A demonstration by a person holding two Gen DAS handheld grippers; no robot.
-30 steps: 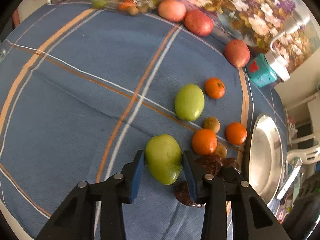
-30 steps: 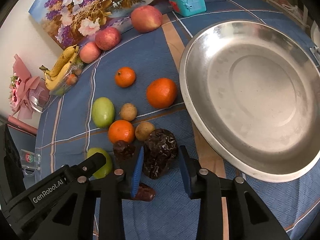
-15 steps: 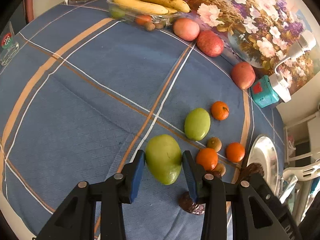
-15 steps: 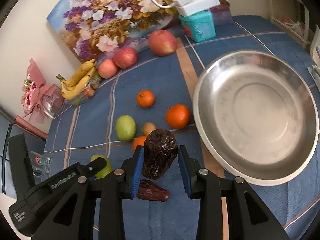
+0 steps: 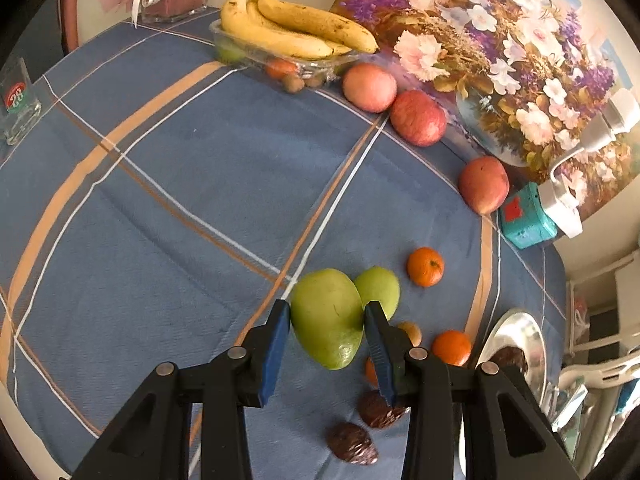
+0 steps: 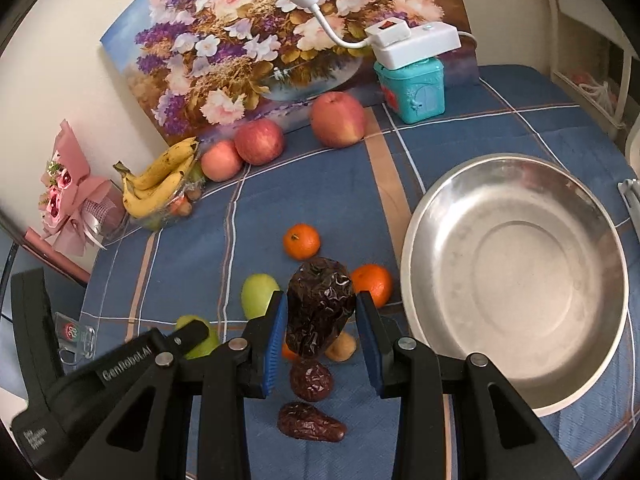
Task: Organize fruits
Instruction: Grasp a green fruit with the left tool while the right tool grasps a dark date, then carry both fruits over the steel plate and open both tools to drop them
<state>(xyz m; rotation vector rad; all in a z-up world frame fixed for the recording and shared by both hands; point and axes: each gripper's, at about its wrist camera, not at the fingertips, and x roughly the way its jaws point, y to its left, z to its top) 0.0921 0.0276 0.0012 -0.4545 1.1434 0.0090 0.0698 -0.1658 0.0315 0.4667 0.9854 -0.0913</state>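
Observation:
My left gripper (image 5: 326, 322) is shut on a green mango (image 5: 326, 316) and holds it above the blue tablecloth. My right gripper (image 6: 320, 316) is shut on a large wrinkled brown date (image 6: 318, 306), held above the cloth to the left of the steel bowl (image 6: 516, 276). On the cloth lie a second green mango (image 5: 380, 288), two more dates (image 6: 311, 380) (image 6: 310, 426), three oranges (image 6: 301, 241) (image 6: 372, 282) (image 5: 425, 267) and small brown fruits (image 6: 342, 346). The left gripper shows in the right wrist view (image 6: 192, 334), its mango partly hidden.
Three red apples (image 6: 338, 118) (image 6: 259, 141) (image 6: 221, 160) line the flower painting (image 6: 280, 28). A tray of bananas (image 6: 160, 176) stands at the back left. A teal box (image 6: 412, 84) carries a white lamp base (image 6: 416, 42). A glass (image 5: 16, 104) stands at the left edge.
Both grippers have risen from the cloth with their fruit. The mango and the date hang higher, and the fruits on the cloth look smaller and farther away.

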